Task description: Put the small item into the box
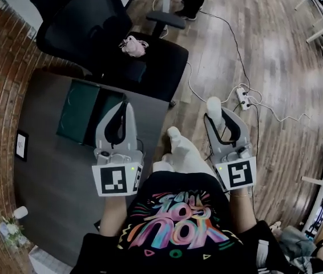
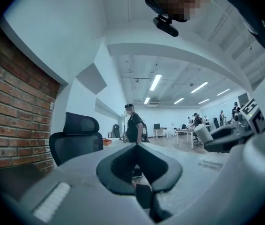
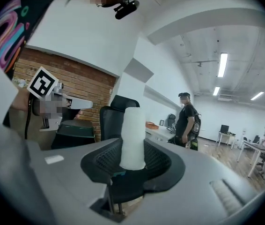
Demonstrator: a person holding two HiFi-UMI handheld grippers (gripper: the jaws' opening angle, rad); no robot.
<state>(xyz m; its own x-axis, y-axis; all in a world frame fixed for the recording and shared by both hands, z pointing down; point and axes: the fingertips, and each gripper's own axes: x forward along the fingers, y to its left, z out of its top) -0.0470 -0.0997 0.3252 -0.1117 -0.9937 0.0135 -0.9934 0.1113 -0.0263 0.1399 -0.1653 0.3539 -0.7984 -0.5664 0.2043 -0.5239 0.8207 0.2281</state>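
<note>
My right gripper [image 1: 214, 115] is shut on a small white cylinder [image 1: 213, 108], held upright over the wood floor to the right of the table. In the right gripper view the cylinder [image 3: 133, 135] stands between the jaws of the right gripper [image 3: 133, 159]. A dark green open box [image 1: 75, 111] lies on the grey table [image 1: 47, 176], and it shows again as the box [image 3: 74, 131] at the left. My left gripper [image 1: 125, 105] hovers over the box's right edge, jaws closed together with nothing in them; the left gripper [image 2: 135, 145] points level into the room.
A black office chair [image 1: 150, 67] stands just behind the table with a pink item [image 1: 133, 45] on its seat. A power strip [image 1: 242, 97] and cables lie on the floor. A small frame [image 1: 21, 144] sits on the table's left. A person [image 3: 187, 121] stands farther off.
</note>
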